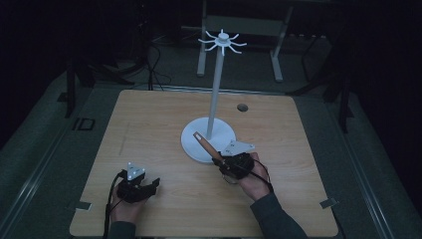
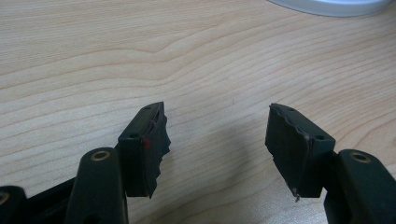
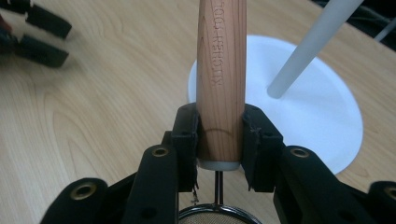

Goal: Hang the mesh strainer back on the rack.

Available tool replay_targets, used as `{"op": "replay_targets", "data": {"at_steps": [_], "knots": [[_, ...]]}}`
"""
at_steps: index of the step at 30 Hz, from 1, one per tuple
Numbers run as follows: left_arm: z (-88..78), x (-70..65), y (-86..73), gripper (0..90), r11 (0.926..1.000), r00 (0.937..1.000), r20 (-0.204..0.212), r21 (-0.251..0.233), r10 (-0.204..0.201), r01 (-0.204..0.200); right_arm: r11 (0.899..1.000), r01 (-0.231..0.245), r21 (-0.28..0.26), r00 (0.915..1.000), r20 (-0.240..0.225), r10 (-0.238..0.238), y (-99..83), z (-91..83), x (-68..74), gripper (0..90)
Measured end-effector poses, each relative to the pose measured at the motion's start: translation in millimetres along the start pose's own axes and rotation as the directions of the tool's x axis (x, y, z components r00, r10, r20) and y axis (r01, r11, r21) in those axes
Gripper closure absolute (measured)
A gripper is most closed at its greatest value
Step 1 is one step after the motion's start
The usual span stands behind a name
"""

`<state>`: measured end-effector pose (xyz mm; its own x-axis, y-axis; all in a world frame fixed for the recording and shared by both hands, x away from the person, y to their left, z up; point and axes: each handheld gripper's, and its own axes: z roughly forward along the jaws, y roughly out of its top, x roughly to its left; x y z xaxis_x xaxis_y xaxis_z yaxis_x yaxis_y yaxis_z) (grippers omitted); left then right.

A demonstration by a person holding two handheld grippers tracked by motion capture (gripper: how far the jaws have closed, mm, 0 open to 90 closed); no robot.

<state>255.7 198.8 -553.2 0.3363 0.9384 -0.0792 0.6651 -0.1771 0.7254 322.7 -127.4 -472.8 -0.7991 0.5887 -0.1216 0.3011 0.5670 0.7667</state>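
The right gripper [image 3: 219, 140] is clamping the wooden handle [image 3: 222, 70] of a small mesh strainer [image 3: 215, 217], jaws clenched low on the handle, probably so its free end can reach a hook on the white hanging stand [image 1: 214, 99]. The handle is slanting up over the stand's round base [image 3: 322, 112]. The left gripper [image 2: 217, 144] is resting on the table [image 1: 164, 119], jaws spread, grasping nothing.

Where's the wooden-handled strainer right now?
In the high view the wooden-handled strainer sits right of centre, clamped in the right gripper, its handle slanting over the near rim of the white stand's round base.
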Motion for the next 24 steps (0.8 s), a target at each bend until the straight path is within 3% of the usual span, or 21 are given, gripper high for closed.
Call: {"op": "replay_targets", "data": {"at_steps": [14,24], "knots": [[0.4,-0.9,-0.1,38.4,1.0,1.0,-0.002,0.003,0.0,0.0,0.994,-0.056,-0.092,0.9981,0.02,0.058,3.2,-8.3,-4.9,69.2],[0.9,-0.8,0.3,38.4,1.0,1.0,-0.001,0.001,-0.002,0.002,0.988,-0.067,-0.14,0.997,0.029,0.071,10.4,-11.4,-3.4,69.3]]}}
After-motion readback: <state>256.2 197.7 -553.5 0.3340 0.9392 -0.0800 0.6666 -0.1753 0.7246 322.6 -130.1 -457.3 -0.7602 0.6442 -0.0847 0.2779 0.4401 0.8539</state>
